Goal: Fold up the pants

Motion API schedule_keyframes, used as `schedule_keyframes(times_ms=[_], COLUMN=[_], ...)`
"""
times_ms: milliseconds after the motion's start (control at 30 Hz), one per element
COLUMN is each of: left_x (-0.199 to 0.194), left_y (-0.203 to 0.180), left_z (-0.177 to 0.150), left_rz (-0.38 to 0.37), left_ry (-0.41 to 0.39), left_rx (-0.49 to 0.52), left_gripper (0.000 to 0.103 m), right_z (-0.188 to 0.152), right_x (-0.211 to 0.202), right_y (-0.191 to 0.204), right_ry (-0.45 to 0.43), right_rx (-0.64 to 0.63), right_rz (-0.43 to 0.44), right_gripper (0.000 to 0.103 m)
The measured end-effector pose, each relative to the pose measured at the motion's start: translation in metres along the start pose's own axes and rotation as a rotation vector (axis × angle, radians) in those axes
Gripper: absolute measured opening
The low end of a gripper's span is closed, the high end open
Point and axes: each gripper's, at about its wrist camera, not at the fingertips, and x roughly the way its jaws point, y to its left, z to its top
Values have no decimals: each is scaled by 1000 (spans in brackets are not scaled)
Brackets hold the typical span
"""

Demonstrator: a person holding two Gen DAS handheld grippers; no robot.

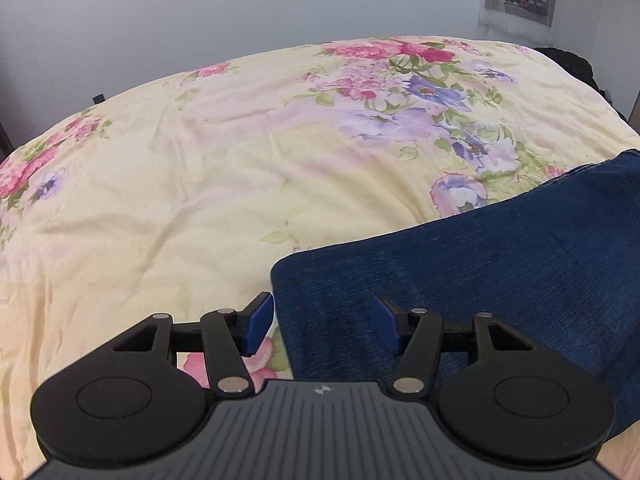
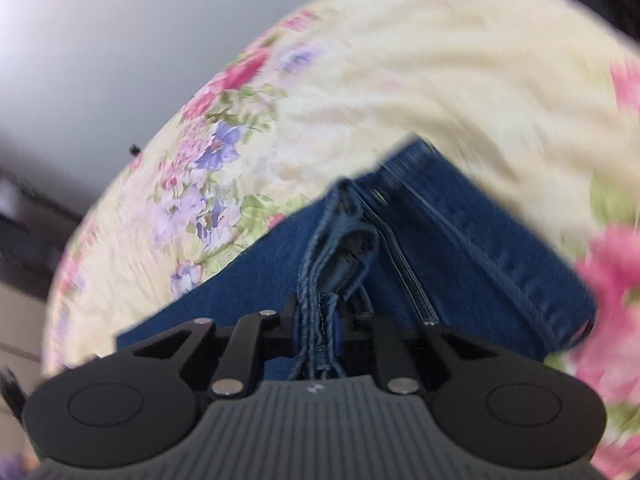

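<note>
Bed: quilt (image 1: pixel 224 184) with flower print carries everything; the places below are given relative to it.
Pants: blue denim pants (image 1: pixel 500 256) lie on the quilt's near right part in the left view, one folded corner toward the quilt's middle. In the right view the waistband (image 2: pixel 500 248), with its button and fly, lies on the quilt further out, and a bunch of seams rises from it.
Right gripper: right gripper (image 2: pixel 318 334) has its fingers closed together on that bunched denim, seams pinched between the blue pads. The view is smeared, which suggests quick motion.
Left gripper: left gripper (image 1: pixel 323 324) hangs low over the folded corner, fingers apart and holding nothing; one pad sits over the quilt beside the pants' edge, the other over the denim. Whether it touches the cloth I cannot tell.
Step in hand: likely carrying the gripped end across for a fold.
How to do it well: keep the right pinch firm, since several thick layers can slip unevenly. Travel low over the quilt so the free denim does not drag and wrinkle. Use the left gripper to pin or pinch the corner, so the lower layer stays put on the soft quilt. Line up edges before letting go.
Risk: the quilt gives under pressure, so the fold may skew.
</note>
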Motion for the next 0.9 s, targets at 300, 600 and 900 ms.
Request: schedule_keyframes(times_ms=[300, 600, 900], left_x=[3, 33, 41], left_y=[21, 11, 12], left_z=[-15, -18, -26], left_rz=[-90, -136, -159], left_ry=[11, 43, 59], left_rx=[-166, -220, -227], left_gripper=[66, 66, 66], right_z=[-7, -22, -11], right_x=[-54, 43, 63], right_y=[139, 17, -28], right_ry=[-275, -21, 26], right_rx=[-920, -717, -469], right_rz=[-495, -563, -564], right_gripper=[7, 6, 17])
